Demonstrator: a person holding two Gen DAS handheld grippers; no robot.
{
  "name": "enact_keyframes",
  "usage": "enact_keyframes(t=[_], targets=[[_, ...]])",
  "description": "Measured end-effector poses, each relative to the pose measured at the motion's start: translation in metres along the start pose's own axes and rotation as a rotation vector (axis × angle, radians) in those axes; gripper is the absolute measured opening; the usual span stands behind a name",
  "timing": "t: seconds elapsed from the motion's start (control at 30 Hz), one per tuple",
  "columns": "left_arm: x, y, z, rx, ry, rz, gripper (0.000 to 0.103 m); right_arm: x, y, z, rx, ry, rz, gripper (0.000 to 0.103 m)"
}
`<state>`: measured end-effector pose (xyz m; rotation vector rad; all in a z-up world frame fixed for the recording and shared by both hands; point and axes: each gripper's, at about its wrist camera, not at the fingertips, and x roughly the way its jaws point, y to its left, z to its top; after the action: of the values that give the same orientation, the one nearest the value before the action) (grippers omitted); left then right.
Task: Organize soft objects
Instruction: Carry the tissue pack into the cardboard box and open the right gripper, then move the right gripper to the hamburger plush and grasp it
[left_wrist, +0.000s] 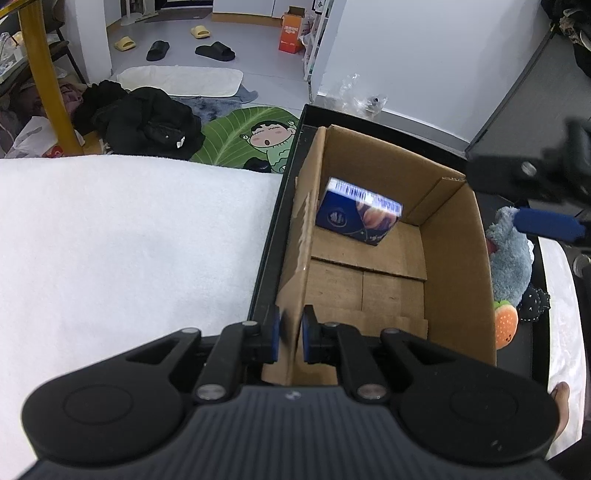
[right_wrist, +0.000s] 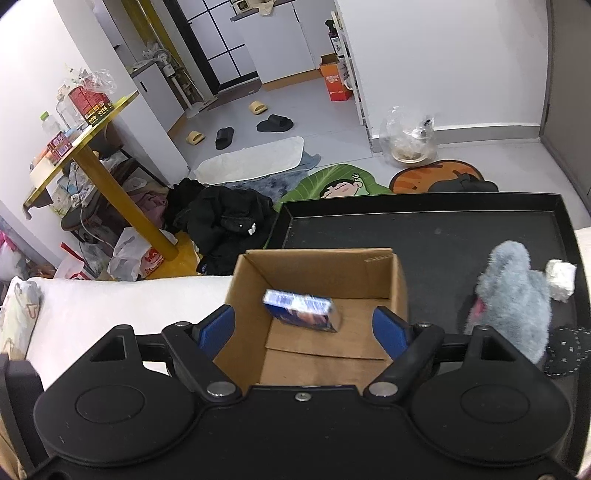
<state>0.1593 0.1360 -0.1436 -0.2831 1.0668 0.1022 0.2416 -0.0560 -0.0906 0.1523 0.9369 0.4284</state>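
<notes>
An open cardboard box (left_wrist: 454, 266) stands on a black tray (left_wrist: 269, 251); it also shows in the right wrist view (right_wrist: 321, 273). A blue tissue pack (left_wrist: 356, 212) is blurred and tilted inside the box, also seen from the right wrist (right_wrist: 301, 312). My left gripper (left_wrist: 290, 334) is shut on the box's left wall. My right gripper (right_wrist: 303, 328) is open and empty above the box; one of its blue fingers (left_wrist: 546, 223) shows in the left wrist view. A grey plush toy (right_wrist: 513, 299) lies on the tray right of the box, also in the left wrist view (left_wrist: 511, 254).
A burger plush (left_wrist: 504, 326) and a black dotted soft item (left_wrist: 535, 304) lie beside the grey toy. A white soft block (right_wrist: 561, 278) sits at the tray's right. A white towel-covered surface (left_wrist: 129, 240) lies left of the tray (right_wrist: 424, 229). Black clothes (right_wrist: 225, 218) lie on the floor.
</notes>
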Motion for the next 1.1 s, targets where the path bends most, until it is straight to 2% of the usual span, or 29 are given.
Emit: enact_keyframes(t=[0.17,0.27,0.37,0.53,0.63,1.0,1.1], targets=[[-0.002,-0.002,-0.001,0.003,-0.008,0.008,0.011,-0.017,-0.020,-0.002,0.020,-0.020,-0.026,0.083],[-0.003,-0.005,-0.001,0.015,-0.010,0.021,0.017,-0.025,-0.038,-0.005,0.038,-0.026,-0.044,0.085],[-0.007,-0.008,-0.002,0.025,-0.022,0.033,0.027,-0.031,-0.055,-0.010,0.058,-0.025,-0.064,0.085],[-0.013,-0.013,-0.004,0.042,-0.046,0.064,0.057,-0.034,-0.083,-0.021,0.101,-0.011,-0.092,0.086],[-0.016,-0.019,-0.006,0.071,-0.061,0.081,0.063,-0.033,-0.095,-0.027,0.113,0.002,-0.111,0.088],[-0.017,-0.039,-0.007,0.160,-0.071,0.157,0.068,-0.011,-0.133,-0.059,0.208,0.059,-0.177,0.097],[-0.016,-0.044,-0.007,0.175,-0.073,0.171,0.068,-0.007,-0.138,-0.065,0.220,0.059,-0.191,0.103]])
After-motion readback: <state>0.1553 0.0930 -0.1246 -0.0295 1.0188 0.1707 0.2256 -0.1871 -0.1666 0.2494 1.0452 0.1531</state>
